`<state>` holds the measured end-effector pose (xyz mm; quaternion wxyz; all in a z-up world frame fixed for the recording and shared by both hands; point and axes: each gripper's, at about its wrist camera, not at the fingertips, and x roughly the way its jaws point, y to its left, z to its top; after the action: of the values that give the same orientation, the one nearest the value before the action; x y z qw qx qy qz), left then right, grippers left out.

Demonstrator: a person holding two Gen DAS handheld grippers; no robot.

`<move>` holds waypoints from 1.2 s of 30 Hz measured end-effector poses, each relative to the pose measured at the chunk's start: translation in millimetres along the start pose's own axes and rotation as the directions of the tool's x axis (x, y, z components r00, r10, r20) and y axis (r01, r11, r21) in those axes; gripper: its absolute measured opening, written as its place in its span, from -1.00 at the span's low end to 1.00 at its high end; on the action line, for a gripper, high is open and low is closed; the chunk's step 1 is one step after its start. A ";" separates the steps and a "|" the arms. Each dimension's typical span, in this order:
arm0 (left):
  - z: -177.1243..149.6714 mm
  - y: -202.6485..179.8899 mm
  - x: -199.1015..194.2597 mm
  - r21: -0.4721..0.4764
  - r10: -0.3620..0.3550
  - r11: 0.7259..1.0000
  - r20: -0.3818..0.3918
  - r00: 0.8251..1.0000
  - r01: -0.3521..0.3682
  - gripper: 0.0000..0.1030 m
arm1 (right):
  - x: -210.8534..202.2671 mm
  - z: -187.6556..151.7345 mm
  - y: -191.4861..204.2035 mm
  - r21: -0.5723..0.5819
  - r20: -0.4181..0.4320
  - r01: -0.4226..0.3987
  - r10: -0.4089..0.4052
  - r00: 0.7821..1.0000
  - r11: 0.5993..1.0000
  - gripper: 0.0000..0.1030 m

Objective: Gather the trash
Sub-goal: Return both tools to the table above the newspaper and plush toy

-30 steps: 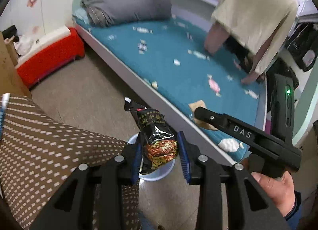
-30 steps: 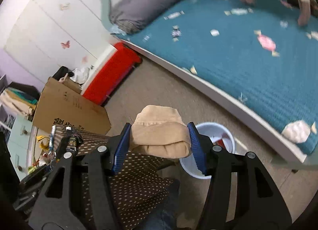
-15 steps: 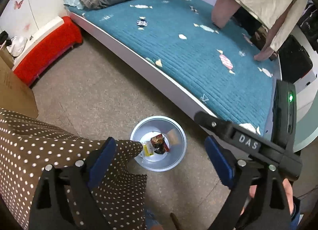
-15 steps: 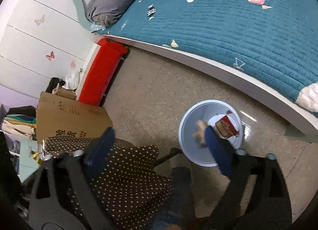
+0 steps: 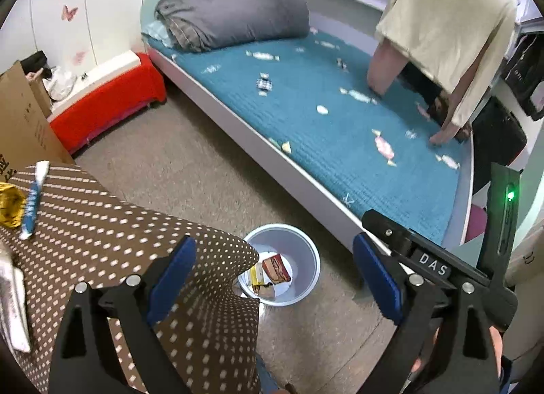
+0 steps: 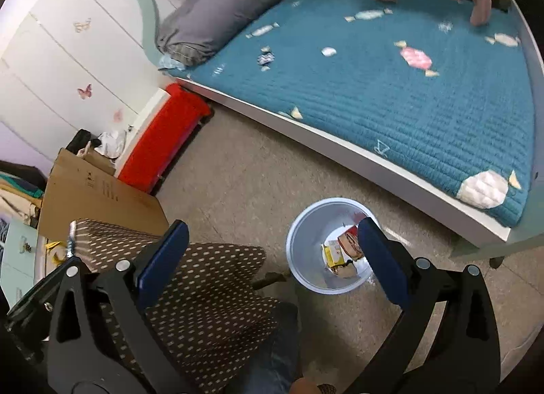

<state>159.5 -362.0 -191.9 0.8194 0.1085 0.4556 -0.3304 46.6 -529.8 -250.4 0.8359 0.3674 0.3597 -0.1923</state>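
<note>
A pale blue waste bin (image 5: 307, 251) stands on the floor by the bed, with several wrappers (image 5: 275, 268) inside. It also shows in the right wrist view (image 6: 299, 227), holding wrappers (image 6: 343, 251). My left gripper (image 5: 273, 278) is open and empty above the bin. My right gripper (image 6: 272, 258) is open and empty, also above the bin. A blue tube (image 5: 34, 200), a yellow packet (image 5: 8, 203) and a white wrapper (image 5: 12, 305) lie on the brown dotted tablecloth (image 5: 102, 234).
A bed with a teal quilt (image 5: 340, 121) and grey duvet (image 5: 234, 16) fills the back. A person (image 5: 445, 19) leans on it. A red bench (image 5: 105, 104) and a cardboard box (image 6: 98, 193) stand at the left.
Both grippers opened. The black snack packet from the left and the tan wrapper from the right dropped into the bin. Both grippers then rose slightly.
</note>
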 end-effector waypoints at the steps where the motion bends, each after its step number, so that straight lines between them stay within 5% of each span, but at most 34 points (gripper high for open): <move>1: -2.5 0.4 -7.0 0.003 0.002 1.000 0.013 1.000 -0.003 0.77 | -9.1 -0.7 7.5 -0.014 0.013 -0.010 0.010 1.000 1.000 0.88; 19: -43.6 71.8 -141.9 -0.110 0.109 0.990 0.234 0.966 -0.085 0.77 | -72.4 -26.8 143.7 -0.248 0.049 -0.170 0.188 0.981 0.954 0.88; 27: -78.3 124.9 -181.0 -0.220 0.219 0.962 0.272 0.937 -0.161 0.77 | -76.6 -64.4 220.0 -0.421 -0.021 -0.259 0.277 0.961 0.869 0.88; 36: -117.6 190.9 -214.3 -0.358 0.372 0.894 0.254 0.893 -0.271 0.77 | -67.6 -114.7 303.2 -0.602 -0.101 -0.317 0.324 0.941 0.733 0.88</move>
<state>123.8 -66.0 -106.1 0.9319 -0.0023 0.3405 -0.1250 126.3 -240.8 -109.9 0.9316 0.1334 0.3288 0.0789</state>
